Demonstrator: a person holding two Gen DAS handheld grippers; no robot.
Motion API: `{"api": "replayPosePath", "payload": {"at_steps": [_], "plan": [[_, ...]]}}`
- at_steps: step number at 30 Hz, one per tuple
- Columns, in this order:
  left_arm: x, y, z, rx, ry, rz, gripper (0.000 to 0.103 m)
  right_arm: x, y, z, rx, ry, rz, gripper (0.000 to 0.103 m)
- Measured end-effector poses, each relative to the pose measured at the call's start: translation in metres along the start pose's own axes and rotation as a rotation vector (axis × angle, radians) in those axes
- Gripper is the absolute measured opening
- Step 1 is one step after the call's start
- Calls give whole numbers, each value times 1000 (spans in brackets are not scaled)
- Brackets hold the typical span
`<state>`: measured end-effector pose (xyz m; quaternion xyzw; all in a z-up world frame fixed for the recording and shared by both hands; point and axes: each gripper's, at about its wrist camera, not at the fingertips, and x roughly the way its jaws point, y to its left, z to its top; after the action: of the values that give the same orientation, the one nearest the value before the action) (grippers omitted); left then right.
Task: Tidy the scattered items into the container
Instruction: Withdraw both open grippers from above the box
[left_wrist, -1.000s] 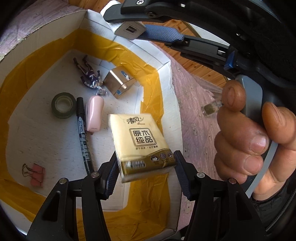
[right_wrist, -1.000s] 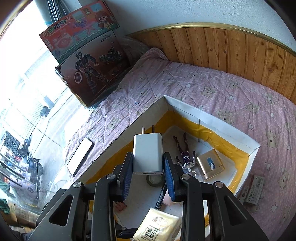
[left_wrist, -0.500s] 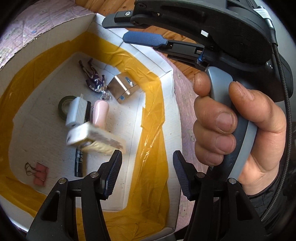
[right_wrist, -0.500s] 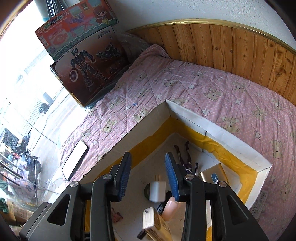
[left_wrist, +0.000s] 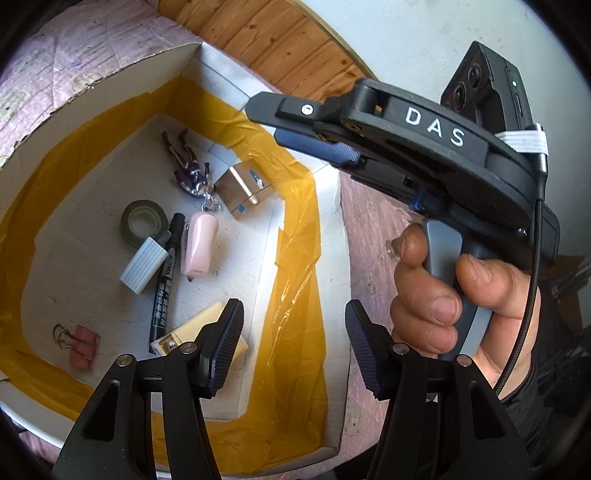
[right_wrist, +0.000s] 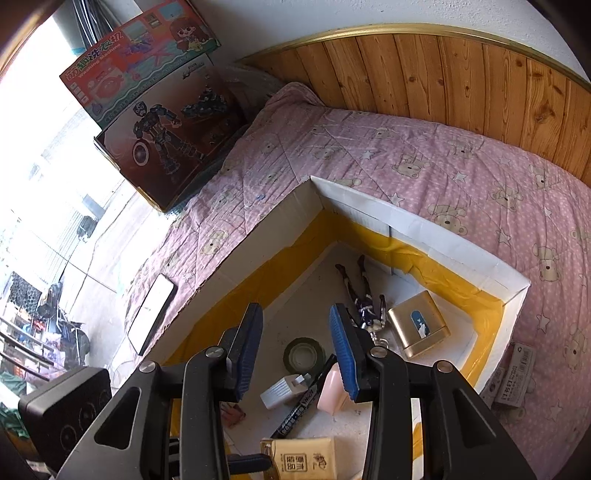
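Both pairs of tongs hang over an open cardboard box (right_wrist: 424, 225) lined with yellow tape, which sits on a bed under a pink bear-print quilt (right_wrist: 461, 155). The left tongs (left_wrist: 293, 343) stand open and empty. The right tongs (right_wrist: 295, 350) are also parted with nothing between them; a hand (left_wrist: 443, 295) holds their grip.

On the box floor, nearest, lies a yellow tissue pack (right_wrist: 303, 458), partly cut off by the frame and, in the left view, hidden behind a tong. Next comes a black marker (left_wrist: 164, 280), with a white charger (left_wrist: 146, 264) leaning across it and a roll of tape (left_wrist: 142, 221). A pink case (left_wrist: 199, 247), a small figure (left_wrist: 186, 162) and a gold box (left_wrist: 245, 188) lie farther in; pink binder clips (left_wrist: 83, 345) sit apart.

Beyond are a phone (right_wrist: 151, 314), toy cartons (right_wrist: 159, 110), wood panelling and a white wall.

A second ago the left tongs held the tissue pack and the right the charger; both now lie in the box.

A small clear object behind the fingertip, possibly a plug, is unclear.
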<state>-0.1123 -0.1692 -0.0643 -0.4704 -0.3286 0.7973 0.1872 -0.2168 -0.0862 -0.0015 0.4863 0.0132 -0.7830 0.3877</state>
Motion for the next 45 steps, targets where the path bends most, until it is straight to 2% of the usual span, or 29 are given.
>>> {"api": "replayPosePath", "payload": {"at_steps": [14,22,33,45], "plan": [[-21,-11,-19,79,-32,102,60,-42,-16,-34,48,-33,17,40],[-30,-41,-34,176,-74,220,60,-68,-17,-61,68,-56,45,40],[-37,-86,-46,293,-135,317,60,-104,-24,-90,91,-107,68,40],[-34,-120,-56,354,-144,336,60,-136,-51,-126,169,-163,96,40]]}}
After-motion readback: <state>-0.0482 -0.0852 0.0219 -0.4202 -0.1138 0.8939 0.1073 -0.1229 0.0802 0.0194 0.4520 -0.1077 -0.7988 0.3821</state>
